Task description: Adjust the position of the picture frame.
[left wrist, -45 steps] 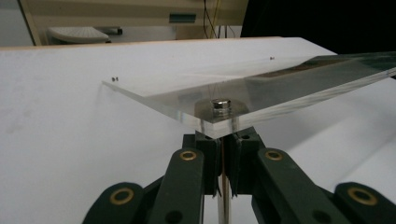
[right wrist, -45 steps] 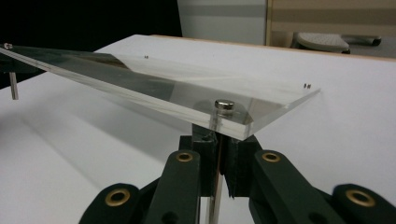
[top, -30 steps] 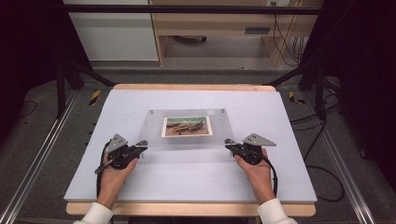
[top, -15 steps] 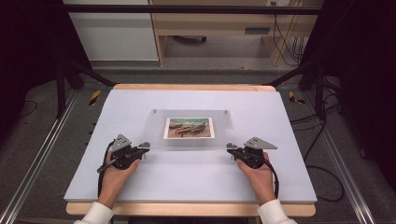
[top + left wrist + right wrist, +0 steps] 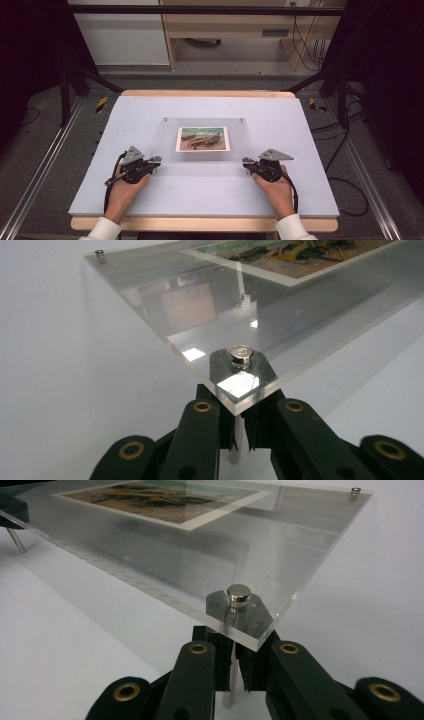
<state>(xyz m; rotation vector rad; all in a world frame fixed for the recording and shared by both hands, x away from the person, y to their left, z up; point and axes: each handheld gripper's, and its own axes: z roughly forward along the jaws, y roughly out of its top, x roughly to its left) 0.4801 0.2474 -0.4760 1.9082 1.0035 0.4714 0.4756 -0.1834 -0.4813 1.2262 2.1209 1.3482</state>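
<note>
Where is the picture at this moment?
In the high view, the picture lies at the table's middle, inside the clear frame, between the left gripper and right gripper.

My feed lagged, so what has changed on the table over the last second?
The clear picture frame slid slightly toward the person, drawn by the left hand-held gripper and right hand-held gripper. Both stay shut on its near corner posts; the print stays inside.
</note>
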